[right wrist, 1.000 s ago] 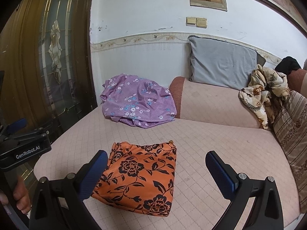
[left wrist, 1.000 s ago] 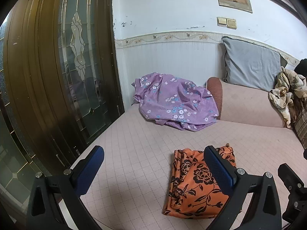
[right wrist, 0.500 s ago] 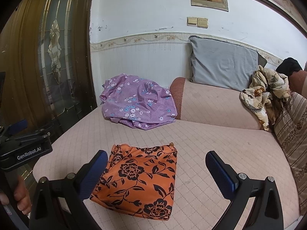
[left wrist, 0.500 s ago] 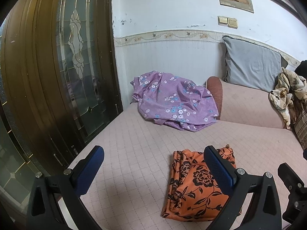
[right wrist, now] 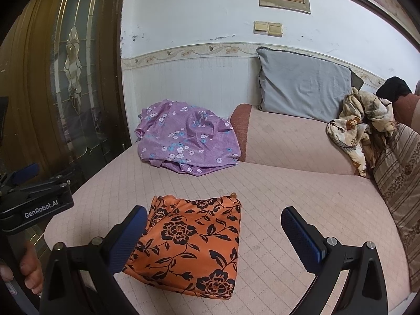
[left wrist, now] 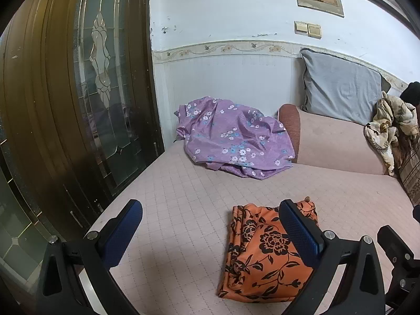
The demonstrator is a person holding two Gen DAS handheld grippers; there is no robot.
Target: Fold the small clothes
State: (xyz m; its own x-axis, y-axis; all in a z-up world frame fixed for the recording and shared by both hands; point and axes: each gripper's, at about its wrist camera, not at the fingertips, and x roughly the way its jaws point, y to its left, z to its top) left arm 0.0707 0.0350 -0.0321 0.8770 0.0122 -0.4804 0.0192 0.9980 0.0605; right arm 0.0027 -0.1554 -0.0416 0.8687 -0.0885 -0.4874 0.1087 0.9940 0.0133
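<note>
Risk, judged: dragging a fingertip across the folded orange floral cloth (right wrist: 193,241), lower centre of frame on the pink quilted bed (right wrist: 302,204), likely to undo its folds. Purple floral garment (right wrist: 183,139), mid-left by the wall, unfolded. Left gripper (left wrist: 210,231) and right gripper (right wrist: 214,232) raised above the bed, jaws spread wide, holding nothing.
</note>
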